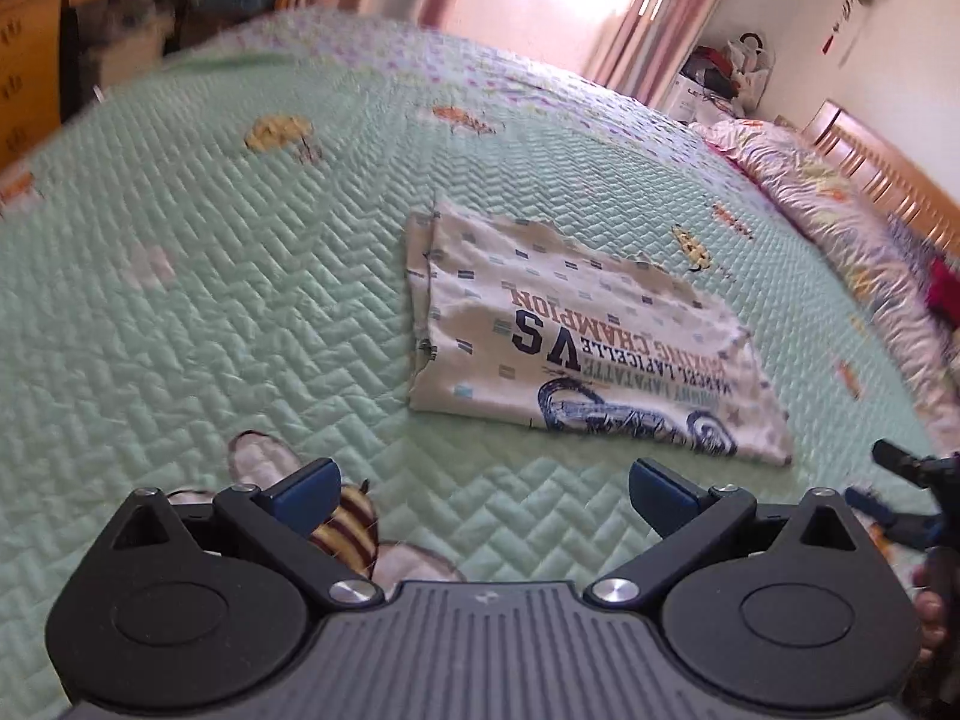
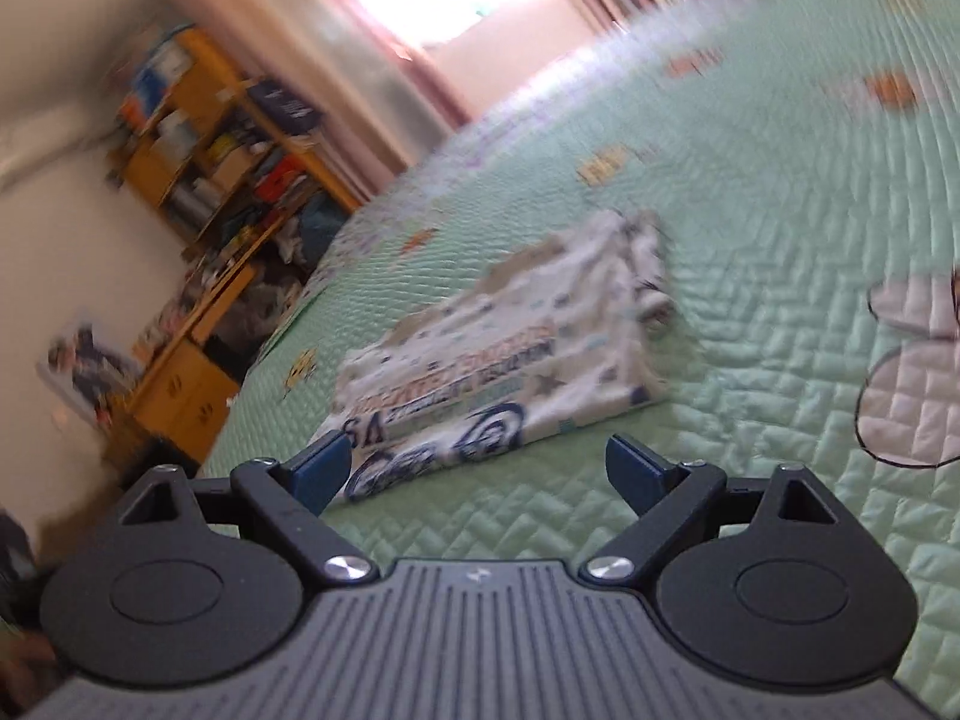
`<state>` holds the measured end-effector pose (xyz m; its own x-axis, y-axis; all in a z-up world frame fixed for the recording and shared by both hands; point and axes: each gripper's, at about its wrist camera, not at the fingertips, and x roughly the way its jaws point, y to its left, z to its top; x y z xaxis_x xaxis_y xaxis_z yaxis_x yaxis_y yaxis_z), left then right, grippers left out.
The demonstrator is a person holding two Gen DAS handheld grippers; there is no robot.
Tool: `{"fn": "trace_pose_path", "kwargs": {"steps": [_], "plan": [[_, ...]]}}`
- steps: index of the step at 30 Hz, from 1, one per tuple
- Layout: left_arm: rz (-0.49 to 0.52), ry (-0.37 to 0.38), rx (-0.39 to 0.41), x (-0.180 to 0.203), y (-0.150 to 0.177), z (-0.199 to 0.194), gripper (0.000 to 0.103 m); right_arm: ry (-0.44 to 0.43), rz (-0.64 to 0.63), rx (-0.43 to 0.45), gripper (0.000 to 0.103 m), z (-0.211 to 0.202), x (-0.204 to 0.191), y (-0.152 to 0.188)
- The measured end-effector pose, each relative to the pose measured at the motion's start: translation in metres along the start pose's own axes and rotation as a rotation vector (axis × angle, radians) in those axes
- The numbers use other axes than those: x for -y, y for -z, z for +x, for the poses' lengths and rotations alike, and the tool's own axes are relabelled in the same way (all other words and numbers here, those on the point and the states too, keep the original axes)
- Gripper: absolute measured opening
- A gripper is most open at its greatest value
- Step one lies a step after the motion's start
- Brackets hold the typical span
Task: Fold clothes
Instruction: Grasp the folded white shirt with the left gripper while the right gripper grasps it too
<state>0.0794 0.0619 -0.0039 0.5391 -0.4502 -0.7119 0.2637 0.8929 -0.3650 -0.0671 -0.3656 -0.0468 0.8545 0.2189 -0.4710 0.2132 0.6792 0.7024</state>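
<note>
A white printed garment [image 1: 576, 342] lies folded into a flat rectangle on the green quilted bedspread [image 1: 210, 276], its navy lettering and motorbike print facing up. My left gripper [image 1: 483, 495] hovers over the quilt just short of the garment's near edge, jaws wide apart and nothing between them. In the right wrist view the same folded garment [image 2: 504, 354] lies just beyond my right gripper [image 2: 477, 474], which is open and empty, its left fingertip [image 2: 318, 471] close to the garment's near corner. The right gripper's tip [image 1: 900, 462] shows at the left view's right edge.
A rumpled floral duvet [image 1: 828, 204] and a wooden headboard [image 1: 888, 174] line the bed's right side. Pink curtains [image 1: 636, 6] hang behind the bed. Cluttered wooden shelves and a desk [image 2: 210, 192] stand past the bed's far edge. A bee motif [image 1: 348, 525] is stitched into the quilt.
</note>
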Motion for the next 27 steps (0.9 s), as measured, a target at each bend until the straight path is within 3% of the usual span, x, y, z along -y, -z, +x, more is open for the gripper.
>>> {"fn": "trace_pose_path", "kwargs": {"steps": [4, 8, 13, 20, 27], "plan": [[-0.123, 0.111, -0.080, -0.037, -0.030, 0.054, 0.102, -0.055, 0.208, -0.055, 0.092, 0.032, 0.060, -0.040], [-0.255, 0.208, -0.190, -0.073, -0.059, 0.110, 0.102, -0.085, 0.324, -0.104, 0.092, 0.068, 0.102, -0.072], [-0.316, 0.317, -0.262, -0.093, -0.093, 0.165, 0.102, -0.147, 0.296, -0.189, 0.092, 0.108, 0.106, -0.102], [-0.319, 0.451, -0.363, -0.086, -0.124, 0.221, 0.102, -0.275, 0.315, -0.303, 0.092, 0.151, 0.104, -0.119], [-0.345, 0.596, -0.331, -0.069, -0.128, 0.257, 0.102, -0.299, 0.315, -0.381, 0.093, 0.183, 0.091, -0.131]]}}
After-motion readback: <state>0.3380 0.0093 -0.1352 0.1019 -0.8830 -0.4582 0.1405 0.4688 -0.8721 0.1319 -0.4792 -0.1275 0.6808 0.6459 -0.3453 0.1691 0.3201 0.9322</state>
